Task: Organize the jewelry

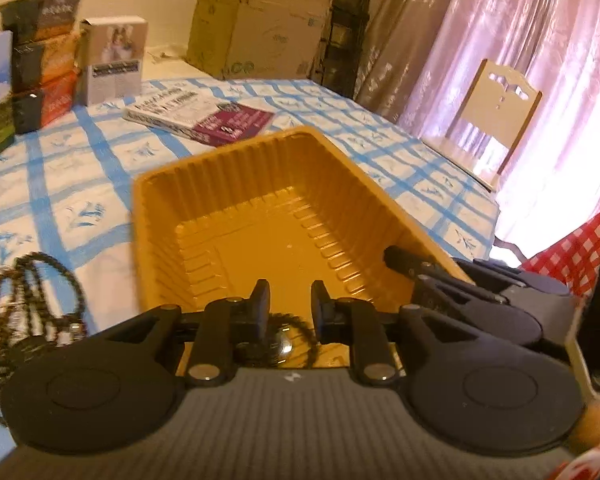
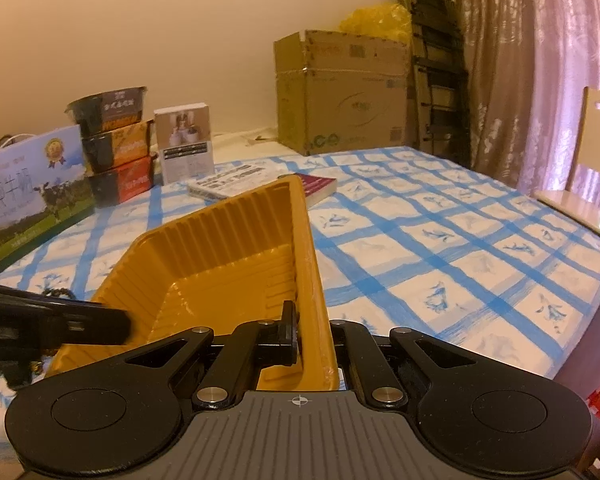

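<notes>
An orange ribbed plastic tray [image 1: 204, 184] sits on the blue-checked tablecloth; it also shows in the right wrist view [image 2: 220, 232]. My left gripper [image 1: 290, 304] is open over the tray's near end, above a dark beaded necklace with a shiny pendant [image 1: 286, 344] that lies below the fingers. More dark beaded necklaces [image 1: 28, 308] lie tangled on the cloth left of the tray. My right gripper [image 2: 312, 332] is shut on the tray's right wall, one finger [image 2: 288, 328] inside, the other hidden behind the wall. The right gripper shows in the left wrist view [image 1: 404, 260].
A book [image 1: 200, 116] lies beyond the tray. Stacked snack boxes [image 2: 116, 148], a white box [image 2: 186, 140] and a milk carton [image 2: 32, 196] stand at the far left. Cardboard boxes [image 2: 340, 92], a chair [image 1: 488, 120] and curtains lie beyond the table's right edge.
</notes>
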A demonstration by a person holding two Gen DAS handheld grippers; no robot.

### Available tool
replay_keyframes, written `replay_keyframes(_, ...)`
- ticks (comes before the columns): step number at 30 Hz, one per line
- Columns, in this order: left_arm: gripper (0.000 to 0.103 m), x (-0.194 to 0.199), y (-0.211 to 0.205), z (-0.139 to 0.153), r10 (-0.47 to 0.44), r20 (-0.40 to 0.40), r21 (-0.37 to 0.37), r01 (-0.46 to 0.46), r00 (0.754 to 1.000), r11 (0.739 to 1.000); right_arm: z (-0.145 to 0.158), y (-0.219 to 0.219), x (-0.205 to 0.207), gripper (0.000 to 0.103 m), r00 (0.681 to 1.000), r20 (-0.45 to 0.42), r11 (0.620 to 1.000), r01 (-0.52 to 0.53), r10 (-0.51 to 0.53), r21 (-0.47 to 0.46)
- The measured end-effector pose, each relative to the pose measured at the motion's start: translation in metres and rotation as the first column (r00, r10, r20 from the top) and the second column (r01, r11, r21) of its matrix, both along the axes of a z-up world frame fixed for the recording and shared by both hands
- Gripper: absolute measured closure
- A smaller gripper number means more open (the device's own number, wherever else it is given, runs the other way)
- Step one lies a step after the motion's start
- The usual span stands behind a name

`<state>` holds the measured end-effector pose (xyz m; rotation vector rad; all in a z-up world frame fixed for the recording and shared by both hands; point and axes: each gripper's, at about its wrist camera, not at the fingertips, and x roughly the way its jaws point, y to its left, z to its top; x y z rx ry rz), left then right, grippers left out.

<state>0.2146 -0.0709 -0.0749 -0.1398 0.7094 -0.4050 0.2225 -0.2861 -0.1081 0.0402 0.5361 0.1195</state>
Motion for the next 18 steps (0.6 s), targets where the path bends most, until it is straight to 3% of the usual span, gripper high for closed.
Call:
replay_keyframes(6,0.074,-0.027,0.049,0.002,0.121,0.008,0.078,-0.121,0.993,0.99,0.001,-0.01,0.0,0.099,0.999,0.012,0.999,0.032,-0.032,-0.017)
replay_keyframes(9,0.064,-0.037,0.079,-0.006,0.215,-0.015,0.148,-0.21,0.976,0.966,0.0,-0.015,0.0,0.099,0.999,0.006,0.999,0.05,-0.049,-0.02)
replay_keyframes(12,0.064,-0.043,0.101,-0.017,0.283,-0.045,0.192,-0.27,0.958,0.944,-0.001,-0.019,0.0,0.099,0.998,0.002,0.998,0.057,-0.057,-0.023)
replay_keyframes(18,0.056,-0.046,0.116,-0.026,0.335,-0.073,0.208,-0.314,0.94,0.926,0.0,-0.017,-0.002,0.099,0.999,0.004,0.998,0.05,-0.05,-0.033)
